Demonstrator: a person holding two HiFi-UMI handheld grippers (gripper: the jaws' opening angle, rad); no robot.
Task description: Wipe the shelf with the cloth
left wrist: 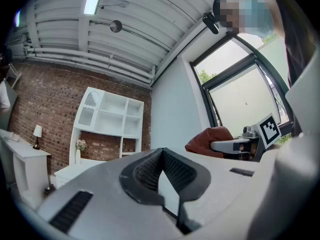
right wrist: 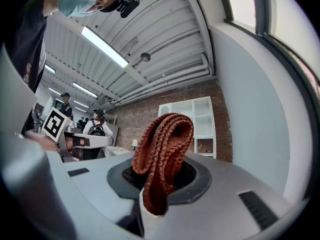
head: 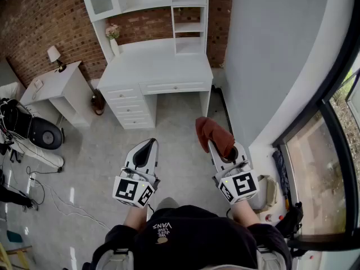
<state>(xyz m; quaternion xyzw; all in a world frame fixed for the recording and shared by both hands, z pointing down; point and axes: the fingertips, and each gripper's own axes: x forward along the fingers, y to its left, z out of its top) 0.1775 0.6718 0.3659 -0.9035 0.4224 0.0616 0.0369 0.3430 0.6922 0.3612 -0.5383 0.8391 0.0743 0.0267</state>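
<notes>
Standing on a pale grey floor (head: 101,167), a person in a black top (head: 185,238) holds two grippers out ahead, side by side and apart. The left gripper (head: 147,145) has its jaws pressed together with nothing between them. The right gripper (right wrist: 152,181) pinches a rust-red knitted cloth (right wrist: 162,149). The folded fabric is caught between the jaw pads, bunches up above the tips in a loop and drops a short tail back over the gripper's nose. In the head view the cloth covers the right jaw tips entirely.

Beyond both grippers, well apart from them, a white desk (head: 160,66) with drawers stands against a red brick wall (head: 34,21). On its back edge rises the white shelf (head: 188,16), an open unit of several compartments. A small vase of flowers (head: 113,38) stands on the desktop at the unit's left foot. To the left sits a white side table (head: 56,89) carrying a lamp (head: 55,54). To the right run a plain grey wall (head: 270,49) and a dark-framed window (head: 320,162).
</notes>
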